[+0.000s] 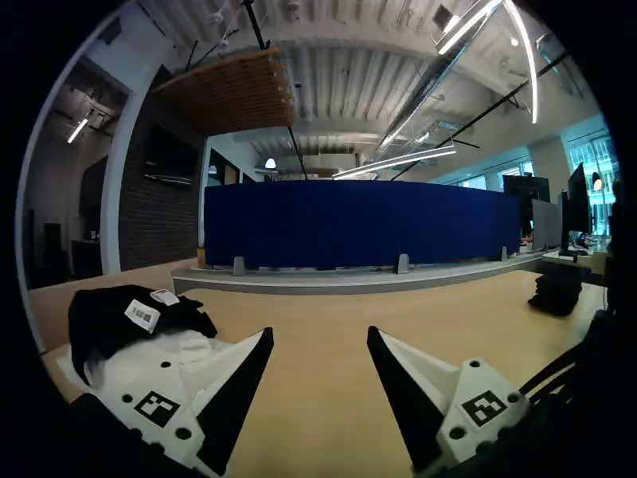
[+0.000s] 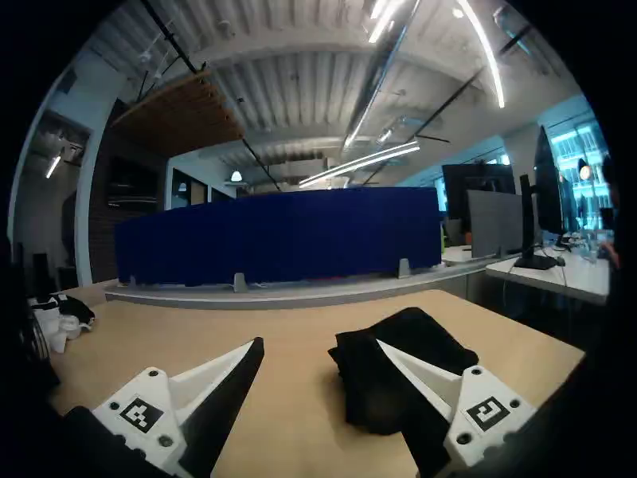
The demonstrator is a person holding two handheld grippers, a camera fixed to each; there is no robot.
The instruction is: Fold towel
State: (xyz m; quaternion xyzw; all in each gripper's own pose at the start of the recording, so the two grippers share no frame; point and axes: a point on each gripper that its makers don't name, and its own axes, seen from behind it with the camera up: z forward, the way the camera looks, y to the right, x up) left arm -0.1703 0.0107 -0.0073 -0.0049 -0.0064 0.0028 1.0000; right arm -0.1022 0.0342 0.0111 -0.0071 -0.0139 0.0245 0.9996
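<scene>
I see my left gripper (image 1: 319,331) wide open and empty, with a cloth pile (image 1: 119,323) at lower left. My right gripper (image 2: 319,342) is also open and holds nothing; a black towel (image 2: 422,334) lies at lower centre.

An open-plan office: blue desk divider (image 1: 358,223), monitors (image 2: 494,215) on neighbouring desks, long wooden desk (image 1: 318,319), exposed ceiling with strip lights (image 1: 394,162).

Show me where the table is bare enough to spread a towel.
The widest bare stretch of table is the middle, between the heap of black and white cloth on the left and the black towel on the right, back to the blue divider. Both ends are crowded.
</scene>
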